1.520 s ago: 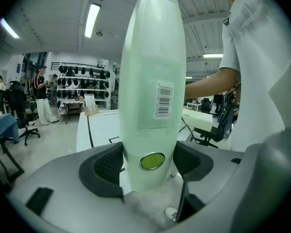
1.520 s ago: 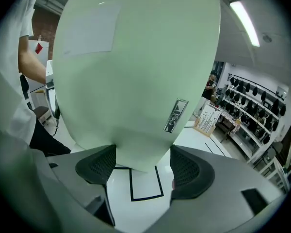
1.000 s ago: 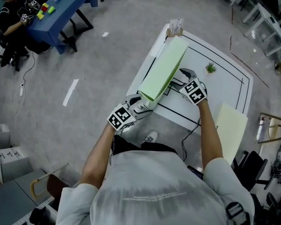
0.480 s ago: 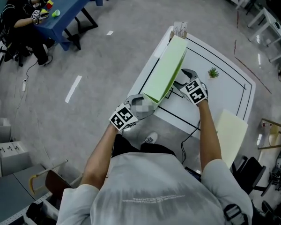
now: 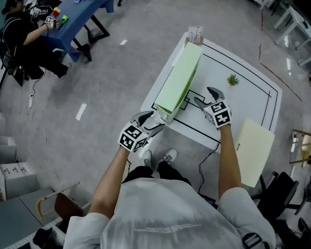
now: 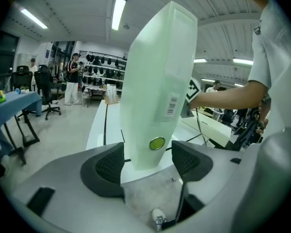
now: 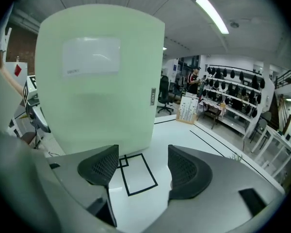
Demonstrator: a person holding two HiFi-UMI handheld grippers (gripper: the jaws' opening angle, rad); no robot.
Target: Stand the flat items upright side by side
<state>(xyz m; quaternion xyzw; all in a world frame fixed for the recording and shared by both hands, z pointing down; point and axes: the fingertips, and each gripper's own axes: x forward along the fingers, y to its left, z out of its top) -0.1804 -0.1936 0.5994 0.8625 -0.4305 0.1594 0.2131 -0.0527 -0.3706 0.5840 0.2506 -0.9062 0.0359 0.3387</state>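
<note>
Left tongs (image 6: pixel 148 160): spread wide, pinching nothing. Narrow spine of the green file case (image 6: pixel 160 81) standing between the two pads, a gap showing on either side. Low and left of centre in the head view, just off the near edge of the tabletop, marker cube toward the camera.
Right tongs (image 7: pixel 138 168): likewise spread and empty. Only bare white surface and a black taped rectangle (image 7: pixel 141 174) between the pads. Broad face of the green file case rising just beyond the left-hand pad, not touched.
Tabletop (image 5: pixel 249 95): white, ruled with black lines, filling the centre and right of the head view.
Green file case: pale green and slim, standing on its long edge along the left side of the tabletop, from the near corner toward the far one. Round green button and barcode label on the spine facing the left tongs. Clear label pocket high on the broad face toward the right tongs.
Blue table (image 5: pixel 78 9): upper left of the head view, well apart from the tabletop, small coloured bits on it, a seated person (image 5: pixel 20 25) at its left end.
Pale flat case (image 5: pixel 255 152): lying flat at the lower right of the head view, past the tabletop's edge and apart from the green one. Support under it not clear.
Card rack (image 5: pixel 195 33): small stand at the far corner of the tabletop, just beyond the far end of the green file case.
Small plant (image 5: pixel 232 79): green tuft on the tabletop, right of centre, clear of both tongs.
</note>
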